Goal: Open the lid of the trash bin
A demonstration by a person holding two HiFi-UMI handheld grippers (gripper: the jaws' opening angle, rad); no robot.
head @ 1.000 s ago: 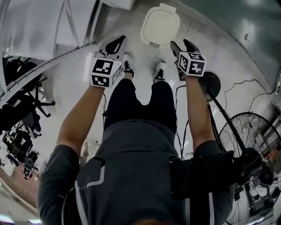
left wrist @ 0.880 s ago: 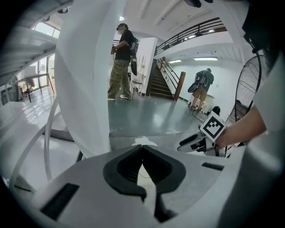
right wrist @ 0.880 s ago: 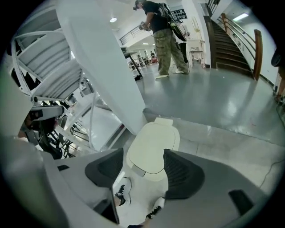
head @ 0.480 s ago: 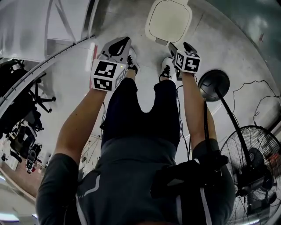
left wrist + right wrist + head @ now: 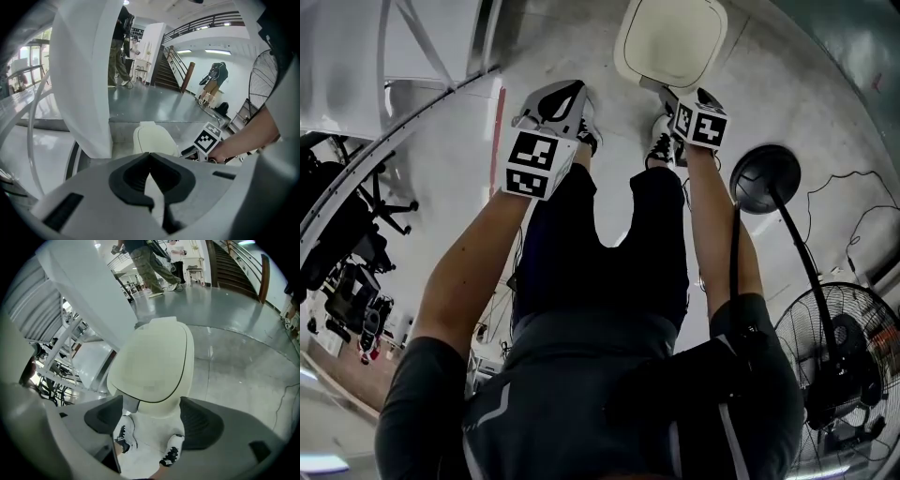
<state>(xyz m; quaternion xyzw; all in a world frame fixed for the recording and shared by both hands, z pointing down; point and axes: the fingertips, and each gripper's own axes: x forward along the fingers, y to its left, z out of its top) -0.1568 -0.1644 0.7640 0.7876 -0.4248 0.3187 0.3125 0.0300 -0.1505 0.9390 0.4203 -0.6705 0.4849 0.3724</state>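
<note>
Head view: One trash bin (image 5: 670,42) is recorded at the top centre, standing on the floor with its cream lid shut. Two grippers are counted. The left gripper (image 5: 562,94) is held at upper centre-left, apart from the bin. The right gripper (image 5: 686,94) is held just at the bin's near edge; contact cannot be confirmed. Two shoes (image 5: 661,141) are seen between the grippers. One standing fan (image 5: 839,366) is noted at the lower right.

Left gripper view: The left gripper (image 5: 150,159) is seen with its jaws brought together at the tips, with nothing held between them. One bin (image 5: 152,140) is recorded at centre, past the jaws. One marker cube (image 5: 207,138) of the other gripper is seen to its right. One white column (image 5: 84,79) fills the upper left. Two persons (image 5: 119,47) are counted in the background.

Right gripper view: The right gripper (image 5: 152,420) is shown with its jaws wide apart, having just been opening. Nothing is clamped. The bin (image 5: 152,362) is seen at centre, its near edge framed between the two pads, lid down. Two shoes (image 5: 124,437) are counted below it.
</note>
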